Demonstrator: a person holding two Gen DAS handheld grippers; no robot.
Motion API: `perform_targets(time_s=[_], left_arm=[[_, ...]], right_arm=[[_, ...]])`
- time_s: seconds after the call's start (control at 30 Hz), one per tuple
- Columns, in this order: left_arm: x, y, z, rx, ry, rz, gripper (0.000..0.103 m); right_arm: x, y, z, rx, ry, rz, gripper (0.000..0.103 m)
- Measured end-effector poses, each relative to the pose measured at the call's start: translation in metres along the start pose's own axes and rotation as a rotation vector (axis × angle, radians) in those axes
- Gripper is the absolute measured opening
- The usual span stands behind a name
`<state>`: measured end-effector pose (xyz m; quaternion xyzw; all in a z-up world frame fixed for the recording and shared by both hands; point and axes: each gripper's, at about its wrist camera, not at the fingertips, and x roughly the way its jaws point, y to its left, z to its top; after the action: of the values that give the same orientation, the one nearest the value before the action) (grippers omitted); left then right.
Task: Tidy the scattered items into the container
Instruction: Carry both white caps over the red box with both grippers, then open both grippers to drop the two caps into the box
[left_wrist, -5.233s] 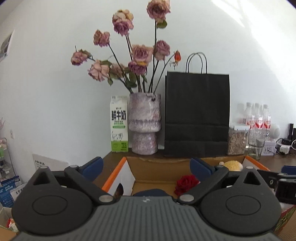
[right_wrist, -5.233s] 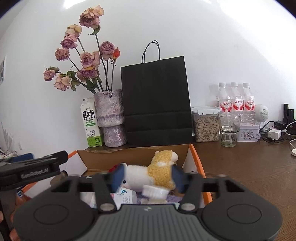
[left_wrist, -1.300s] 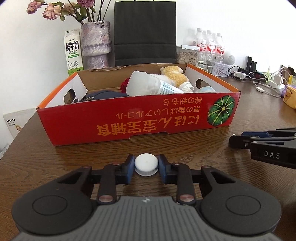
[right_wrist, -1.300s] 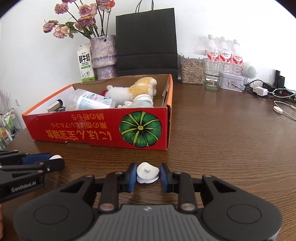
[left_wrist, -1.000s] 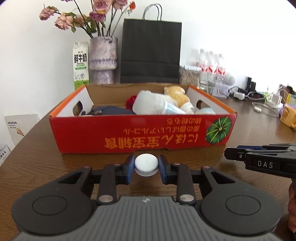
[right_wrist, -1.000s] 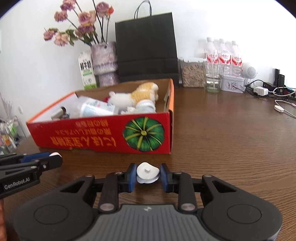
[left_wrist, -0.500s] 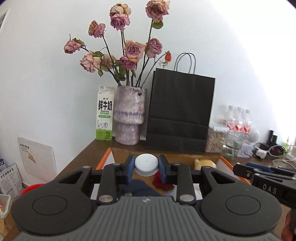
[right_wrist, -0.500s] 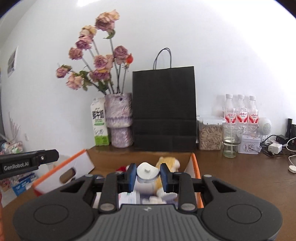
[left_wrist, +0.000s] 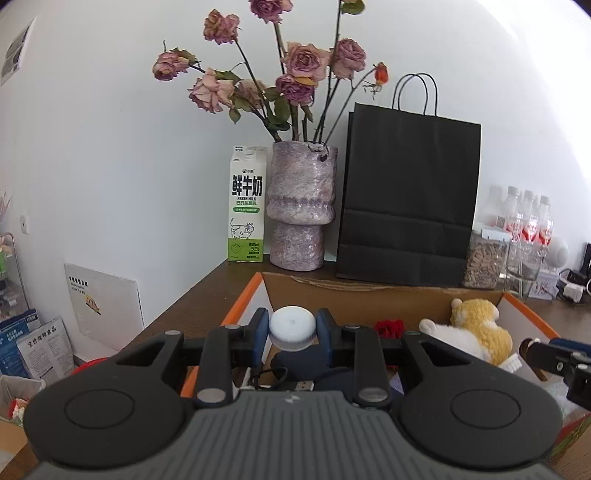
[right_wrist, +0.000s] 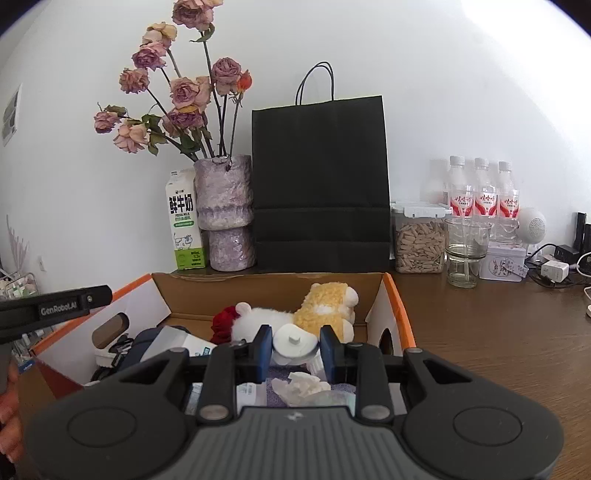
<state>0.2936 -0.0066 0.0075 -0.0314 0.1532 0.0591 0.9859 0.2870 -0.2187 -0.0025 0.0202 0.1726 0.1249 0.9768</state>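
White wall backs a dark brown wooden table (right_wrist: 498, 332), and the landmark on it is the cardboard box (right_wrist: 395, 306) with orange-edged flaps, standing open at the near side of both views.

Behind the box, against the wall, a black paper bag (right_wrist: 321, 184) stands upright. Just left of the bag is a mottled purple vase (right_wrist: 225, 214) of dried pink roses (right_wrist: 184, 92), and left of the vase a green-and-white milk carton (right_wrist: 186, 229). Right of the bag and behind the box's right corner sit a clear jar of seeds (right_wrist: 419, 240), an empty glass (right_wrist: 467, 251) and three water bottles (right_wrist: 482, 195) with red labels.

Inside the box a white-and-yellow plush toy (right_wrist: 317, 306) lies toward the far wall, a red fabric rose (right_wrist: 223, 323) just left of it, and crumpled tissue (right_wrist: 301, 382) nearer the front.

The left gripper (left_wrist: 292, 328) is clamped on a round white bottle cap (left_wrist: 292, 328), blue pads pressing both its sides, and holds it above the box's left part. The right gripper (right_wrist: 295, 343) is clamped on a white lid with a small centre nub (right_wrist: 294, 340), held above the box's interior in front of the plush toy. Each gripper's dark finger shows at the edge of the other's view.
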Motion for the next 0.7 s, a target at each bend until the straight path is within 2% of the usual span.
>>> perform_targets(time_s=[0.37,0.5,0.53,0.57,0.6,0.63,0.7], left_arm=[[0.0,-0.01,-0.006,0.05,-0.001,-0.011,0.029],[-0.007,-0.012,-0.007,0.055,-0.039,0.002,0.033],[-0.009,-0.012,-0.007,0.056,-0.051,0.015,0.054],[-0.012,-0.013,-0.007,0.052,-0.069,0.029,0.09],[-0.016,-0.012,-0.007,0.043,-0.097,0.037,0.103],[-0.021,-0.012,-0.007,0.033,-0.138,0.039,0.103],[-0.027,-0.012,-0.007,0.03,-0.174,0.038,0.103]], right_arm=[[-0.006,-0.003,0.002,0.012,-0.032,-0.008,0.027],[-0.007,-0.001,0.001,0.009,-0.027,-0.013,0.028],[-0.008,-0.001,0.001,0.009,-0.028,-0.015,0.04],[-0.009,-0.001,0.001,0.009,-0.032,-0.019,0.064],[-0.011,0.0,0.001,0.009,-0.043,-0.023,0.079],[-0.013,0.001,0.0,0.008,-0.058,-0.027,0.103],[-0.019,0.004,-0.001,-0.012,-0.097,-0.035,0.103]])
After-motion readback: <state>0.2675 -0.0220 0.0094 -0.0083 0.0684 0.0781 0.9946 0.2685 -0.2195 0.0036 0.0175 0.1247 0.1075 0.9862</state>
